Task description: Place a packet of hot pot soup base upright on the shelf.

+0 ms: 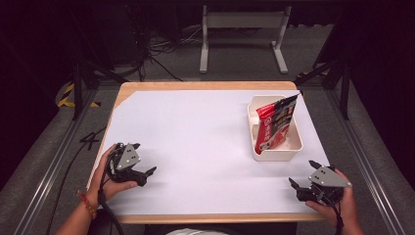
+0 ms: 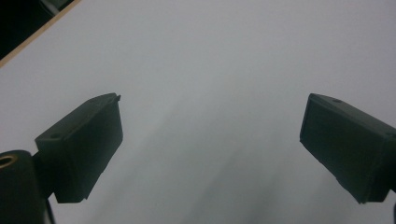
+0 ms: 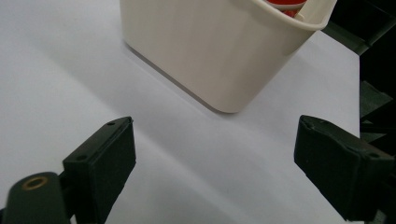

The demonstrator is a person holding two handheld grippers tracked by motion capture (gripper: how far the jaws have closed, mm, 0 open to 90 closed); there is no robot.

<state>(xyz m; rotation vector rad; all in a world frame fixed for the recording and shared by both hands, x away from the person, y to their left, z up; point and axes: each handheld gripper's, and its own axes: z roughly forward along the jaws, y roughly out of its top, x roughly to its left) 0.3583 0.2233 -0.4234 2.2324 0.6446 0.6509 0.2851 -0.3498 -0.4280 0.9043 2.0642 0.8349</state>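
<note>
- Your left gripper rests on the bench, jaws apart, nothing between them; leave it parked.
- Your right gripper has its jaws apart and empty; the cream bin stands just ahead of them, the red snack bag leaning inside.
- Come over the rim, since the near wall blocks a level reach.

Dark room, grey floor. White metal frame beyond the tabletop, cables tangled beside it. Metal rails along both sides, yellow-black tape at left. Tabletop wood-edged, white-covered.
</note>
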